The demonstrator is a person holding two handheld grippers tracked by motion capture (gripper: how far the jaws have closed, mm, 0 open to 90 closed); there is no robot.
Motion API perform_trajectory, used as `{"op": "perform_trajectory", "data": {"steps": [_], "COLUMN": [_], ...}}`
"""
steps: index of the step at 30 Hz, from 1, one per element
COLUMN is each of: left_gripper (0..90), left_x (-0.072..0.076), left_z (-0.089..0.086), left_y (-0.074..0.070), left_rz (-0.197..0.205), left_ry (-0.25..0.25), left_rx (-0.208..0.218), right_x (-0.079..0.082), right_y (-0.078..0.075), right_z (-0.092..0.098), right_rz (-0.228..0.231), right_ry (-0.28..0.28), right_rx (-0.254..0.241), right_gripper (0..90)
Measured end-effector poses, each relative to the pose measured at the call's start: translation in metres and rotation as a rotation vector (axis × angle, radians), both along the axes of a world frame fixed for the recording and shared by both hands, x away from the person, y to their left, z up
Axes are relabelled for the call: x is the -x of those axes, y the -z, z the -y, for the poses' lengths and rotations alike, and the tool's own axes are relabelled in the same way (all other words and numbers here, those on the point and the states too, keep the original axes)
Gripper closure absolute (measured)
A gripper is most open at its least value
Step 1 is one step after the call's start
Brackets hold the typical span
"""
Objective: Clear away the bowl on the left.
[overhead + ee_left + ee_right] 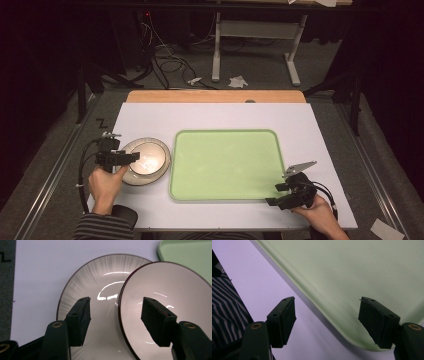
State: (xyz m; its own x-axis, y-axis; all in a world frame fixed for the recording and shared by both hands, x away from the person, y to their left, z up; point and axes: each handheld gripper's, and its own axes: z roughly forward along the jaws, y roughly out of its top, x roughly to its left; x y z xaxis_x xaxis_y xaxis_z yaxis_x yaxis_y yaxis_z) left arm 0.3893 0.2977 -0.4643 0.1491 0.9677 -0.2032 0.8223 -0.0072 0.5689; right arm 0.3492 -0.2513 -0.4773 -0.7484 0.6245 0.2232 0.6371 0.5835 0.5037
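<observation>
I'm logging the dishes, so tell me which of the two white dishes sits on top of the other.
The bowl is on top: deeper, plain white inside, with a dark rim. It rests on the wider, shallower plate with fine grey ribbing, whose edge shows around it, left of the green tray.

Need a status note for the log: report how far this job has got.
Nothing looks moved yet: the green tray is bare. In hand: the left gripper, open, straddles the rim of the bowl sitting in the plate; the right gripper, open, straddles the tray's near edge. Left, probably: lifting the dishes onto the tray.
</observation>
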Motion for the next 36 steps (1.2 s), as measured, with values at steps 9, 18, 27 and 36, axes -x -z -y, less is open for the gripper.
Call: {"op": "perform_trajectory", "data": {"steps": [9, 18, 27, 36], "left_gripper": [50.8, 64.0, 76.4, 80.3], "left_x": [-0.005, -0.008, -0.01, -0.01], "left_z": [0.004, 0.008, 0.01, 0.008], "left_y": [0.009, 0.012, 0.013, 0.012], "left_rz": [-0.083, -0.123, -0.143, -0.141], "left_ry": [0.008, 0.021, 0.018, 0.019], "left_rx": [-0.005, -0.015, -0.008, 0.022], "right_x": [0.0, 0.0, 0.0, 0.0], "right_y": [0.0, 0.0, 0.0, 0.0], "right_z": [0.0, -0.001, -0.001, -0.001], "right_rz": [-0.002, -0.003, -0.003, -0.002], "right_ry": [0.003, 0.006, 0.003, -0.001], "right_rx": [0.003, 0.005, 0.007, 0.011], "right_gripper": [31.3, 31.3, 31.3, 31.3]}}
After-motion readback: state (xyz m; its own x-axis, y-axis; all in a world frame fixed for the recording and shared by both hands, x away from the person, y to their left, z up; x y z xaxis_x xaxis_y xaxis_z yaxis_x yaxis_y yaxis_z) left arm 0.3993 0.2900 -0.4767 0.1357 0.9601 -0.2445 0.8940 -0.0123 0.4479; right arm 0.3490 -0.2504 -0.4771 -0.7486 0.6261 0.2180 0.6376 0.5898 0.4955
